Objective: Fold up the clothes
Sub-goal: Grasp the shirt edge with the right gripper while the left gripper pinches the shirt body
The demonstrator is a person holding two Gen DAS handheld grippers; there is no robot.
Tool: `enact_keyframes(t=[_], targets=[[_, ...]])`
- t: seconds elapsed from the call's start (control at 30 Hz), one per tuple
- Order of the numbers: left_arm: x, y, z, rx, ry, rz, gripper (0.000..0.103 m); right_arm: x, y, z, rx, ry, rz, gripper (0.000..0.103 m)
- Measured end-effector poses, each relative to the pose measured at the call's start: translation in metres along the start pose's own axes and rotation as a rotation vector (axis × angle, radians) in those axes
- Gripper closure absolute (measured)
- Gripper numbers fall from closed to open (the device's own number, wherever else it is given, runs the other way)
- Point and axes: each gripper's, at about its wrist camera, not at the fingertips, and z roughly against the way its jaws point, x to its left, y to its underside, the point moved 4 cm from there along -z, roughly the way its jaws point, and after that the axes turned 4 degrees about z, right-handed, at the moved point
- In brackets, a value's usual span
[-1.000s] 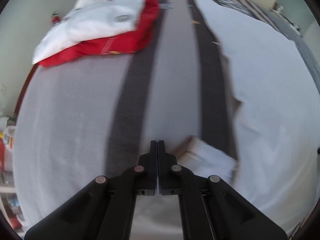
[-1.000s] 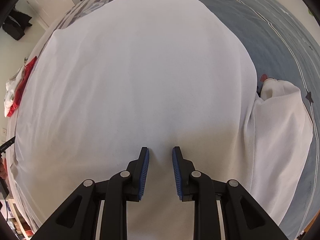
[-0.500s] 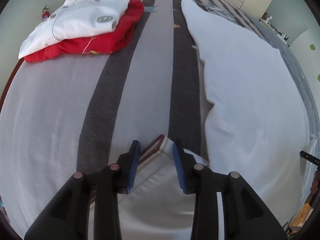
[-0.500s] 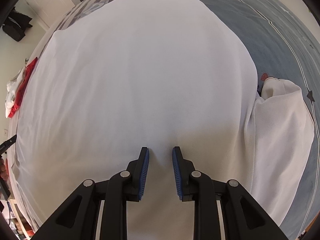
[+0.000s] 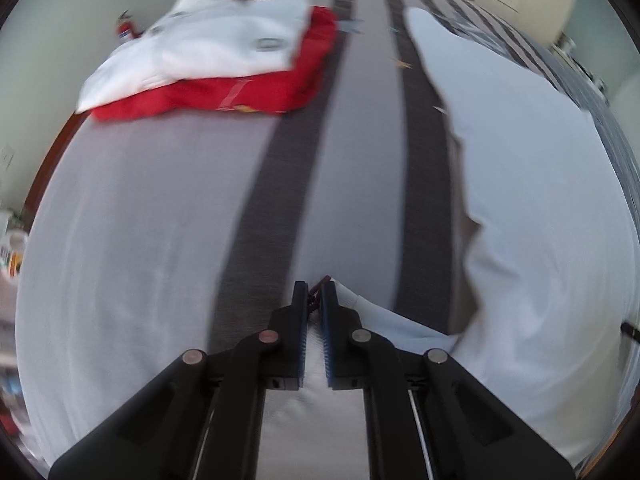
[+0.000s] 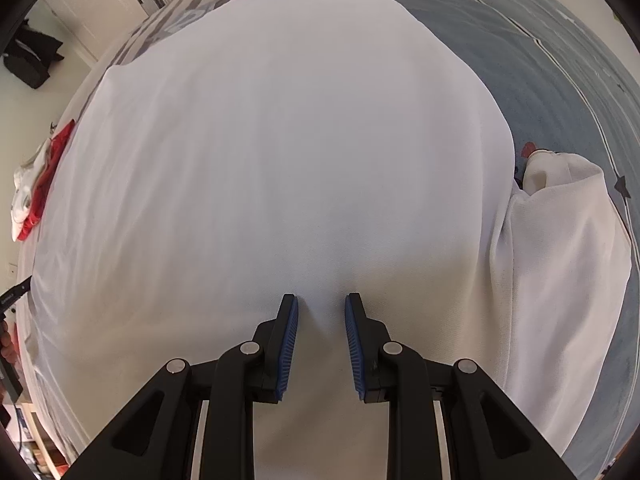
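Note:
A large white garment lies spread on the bed, one sleeve bunched at its right side. In the left wrist view the same garment fills the right half, and a corner with a dark red trim reaches toward the fingers. My left gripper points steeply down, its jaws closing tight on that trimmed edge. My right gripper hovers over the middle of the white cloth, jaws partly apart, with nothing pinched between the blue pads.
A folded white top lies on a folded red one at the far left of the bed. The grey bedcover has dark stripes, and a blue cover lies to the right. A door and a dark bag stand beyond.
The left gripper was shut on nothing, then opened over the red-trimmed edge, and is now closed on it. The right gripper slid slightly across the white garment, its jaws unchanged.

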Motion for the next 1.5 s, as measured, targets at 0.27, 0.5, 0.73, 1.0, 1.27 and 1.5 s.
enact_keyframes(t=[0.27,0.5,0.73,1.0,1.27,1.5], targets=[[0.022,-0.003,0.024,-0.03,-0.021,0.101,0.103,-0.02,0.008,0.017,-0.01,-0.037,-0.003,0.081],[-0.061,0.019,0.051,-0.041,0.06,0.032,0.101,-0.07,0.017,0.073,-0.096,0.001,-0.003,0.075],[-0.089,0.089,0.058,0.046,0.058,0.03,0.101,-0.164,0.047,0.123,-0.147,0.135,-0.155,0.066],[-0.097,0.131,0.059,0.109,-0.011,0.041,0.101,-0.21,0.045,0.092,-0.099,0.075,-0.295,0.063],[-0.107,0.131,0.064,0.116,-0.046,0.019,0.101,-0.217,0.055,0.099,-0.084,0.025,-0.302,0.098],[-0.099,0.138,0.067,0.142,-0.062,0.031,0.101,-0.237,0.084,0.157,-0.127,0.084,-0.311,0.099]])
